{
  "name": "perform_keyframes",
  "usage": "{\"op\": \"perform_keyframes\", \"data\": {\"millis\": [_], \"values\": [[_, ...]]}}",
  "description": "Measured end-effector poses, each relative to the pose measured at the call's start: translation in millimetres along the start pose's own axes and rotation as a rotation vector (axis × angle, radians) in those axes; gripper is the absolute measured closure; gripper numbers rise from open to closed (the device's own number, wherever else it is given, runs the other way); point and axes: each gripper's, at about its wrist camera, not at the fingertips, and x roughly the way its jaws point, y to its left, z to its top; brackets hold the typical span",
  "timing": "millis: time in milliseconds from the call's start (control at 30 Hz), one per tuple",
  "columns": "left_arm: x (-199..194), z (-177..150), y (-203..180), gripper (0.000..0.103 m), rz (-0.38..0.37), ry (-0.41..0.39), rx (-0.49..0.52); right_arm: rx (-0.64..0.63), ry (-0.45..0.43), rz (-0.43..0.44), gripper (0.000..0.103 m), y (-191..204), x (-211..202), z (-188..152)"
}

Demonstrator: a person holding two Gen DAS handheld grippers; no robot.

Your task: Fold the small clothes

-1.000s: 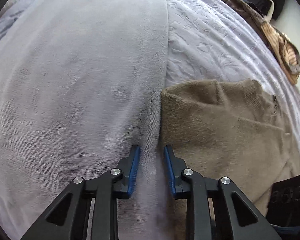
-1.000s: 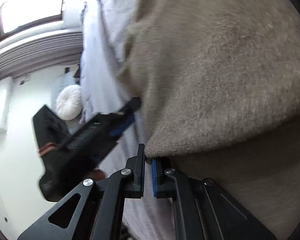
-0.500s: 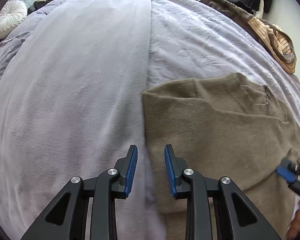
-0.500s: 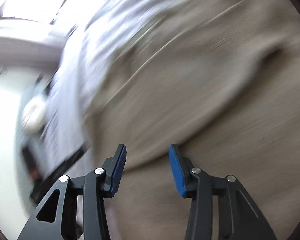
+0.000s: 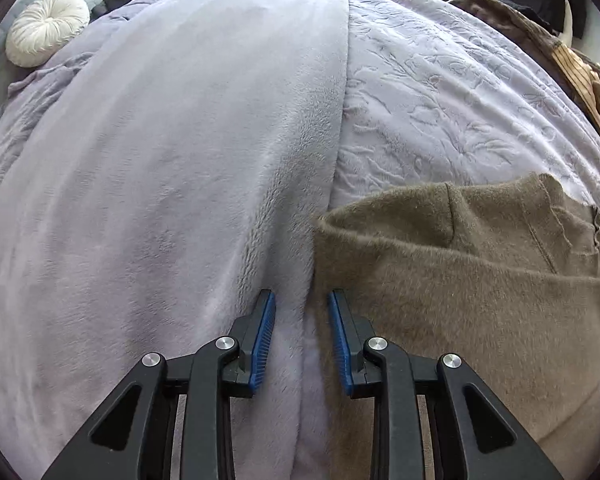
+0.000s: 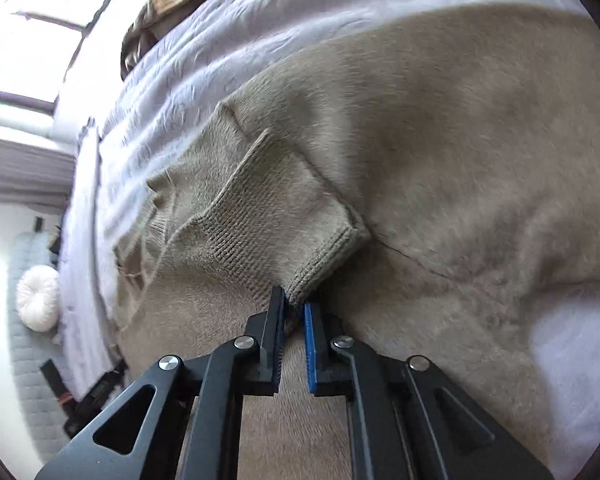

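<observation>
On the bed [image 5: 440, 92], right tongs [image 6: 296, 300] closing on sweater cuff [image 6: 324, 256]; left tongs [image 5: 302, 300] empty.

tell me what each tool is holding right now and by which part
The right tool is closing on the ribbed cuff of the brown sweater. The left tool is open over the grey blanket, holding nothing.

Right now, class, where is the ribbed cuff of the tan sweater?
In the right wrist view the ribbed cuff lies mid-frame on the tan sweater's body, its end corner between the closing fingers of the right gripper.
</observation>
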Motion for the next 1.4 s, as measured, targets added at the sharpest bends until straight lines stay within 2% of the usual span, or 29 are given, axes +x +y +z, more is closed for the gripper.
{"op": "perform_keyframes", "data": {"millis": [100, 167, 233, 267, 433, 467, 500, 533, 600, 800, 967, 1033, 1100, 1167, 1233, 1333, 1367, 1400], "values": [[-12, -10, 2, 0.073, -0.004, 0.03, 0.009, -0.042, 0.018, -0.045, 0.088, 5, -16, -4], [-22, -19, 2, 0.073, -0.023, 0.049, 0.013, -0.061, 0.044, -0.04, 0.083, -1, -30, -17], [-34, -31, -1, 0.073, -0.045, 0.061, 0.022, -0.083, 0.066, -0.034, 0.063, -3, -42, -28], [-43, -38, -2, 0.073, -0.055, 0.064, 0.032, -0.096, 0.074, -0.036, 0.06, -6, -49, -35], [-82, -69, -19, 0.072, -0.118, 0.085, 0.074, -0.149, 0.116, -0.054, 0.058, -3, -71, -68], [-90, -76, -26, 0.062, -0.129, 0.092, 0.09, -0.152, 0.128, -0.056, 0.058, -4, -74, -75], [-97, -82, -33, 0.024, -0.127, 0.093, 0.101, -0.153, 0.135, -0.056, 0.058, -3, -74, -79], [-106, -88, -42, 0.002, -0.114, 0.076, 0.111, -0.15, 0.146, -0.055, 0.058, -3, -77, -86], [-126, -104, -49, 0.001, -0.108, 0.04, 0.148, -0.145, 0.156, -0.052, 0.057, -6, -82, -94], [-146, -129, -83, 0.001, -0.16, 0.108, 0.225, -0.127, 0.163, -0.043, 0.048, -11, -100, -115], [-139, -138, -108, 0.001, -0.149, 0.153, 0.251, -0.119, 0.146, -0.038, 0.044, -19, -111, -117], [-135, -141, -112, 0.001, -0.145, 0.178, 0.242, -0.105, 0.129, -0.028, 0.044, -20, -109, -107], [-132, -142, -115, 0.001, -0.15, 0.192, 0.242, -0.086, 0.087, 0.016, 0.044, -18, -98, -83], [-133, -142, -117, 0.001, -0.131, 0.182, 0.242, -0.066, 0.059, 0.045, 0.044, -15, -85, -60], [-133, -142, -119, 0.001, -0.119, 0.178, 0.234, -0.014, 0.04, 0.094, 0.044, -11, -60, -32], [-134, -140, -119, 0.001, -0.109, 0.169, 0.212, 0.063, 0.044, 0.107, 0.045, -11, -23, -4], [-135, -139, -119, 0.001, -0.109, 0.162, 0.202, 0.081, 0.05, 0.101, 0.048, -11, -13, 1], [-136, -138, -119, 0.001, -0.114, 0.158, 0.193, 0.094, 0.05, 0.095, 0.067, -11, -6, 5]]}}
